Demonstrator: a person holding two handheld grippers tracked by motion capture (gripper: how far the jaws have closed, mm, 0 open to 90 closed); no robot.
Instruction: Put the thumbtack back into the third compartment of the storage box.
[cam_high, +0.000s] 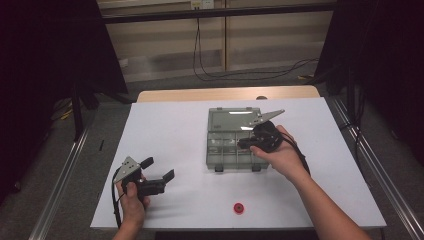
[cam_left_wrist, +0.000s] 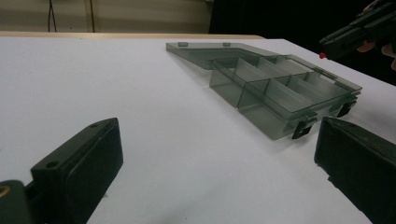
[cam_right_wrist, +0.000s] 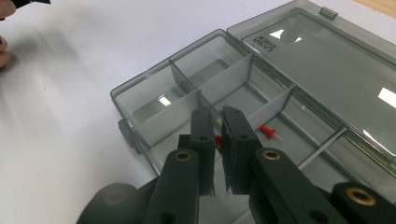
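A clear grey compartment box (cam_high: 214, 150) lies with its lid (cam_high: 233, 120) folded back at the middle of the white table. My right gripper (cam_right_wrist: 215, 114) hovers over the box's compartments, shut on a small red push pin (cam_right_wrist: 217, 139) pinched between its jaws. The same pin shows as a red dot (cam_left_wrist: 322, 55) at that gripper's tip in the left gripper view. A second red push pin (cam_right_wrist: 268, 131) lies inside one compartment. My left gripper (cam_high: 159, 168) rests open at the table's front left, holding nothing, and it looks toward the box (cam_left_wrist: 280, 93).
A small red round object (cam_high: 239, 208) sits on the table (cam_high: 170, 125) near its front edge. Black latches (cam_left_wrist: 303, 128) stick out of the box's near side. Cables trail on the floor beyond the far edge.
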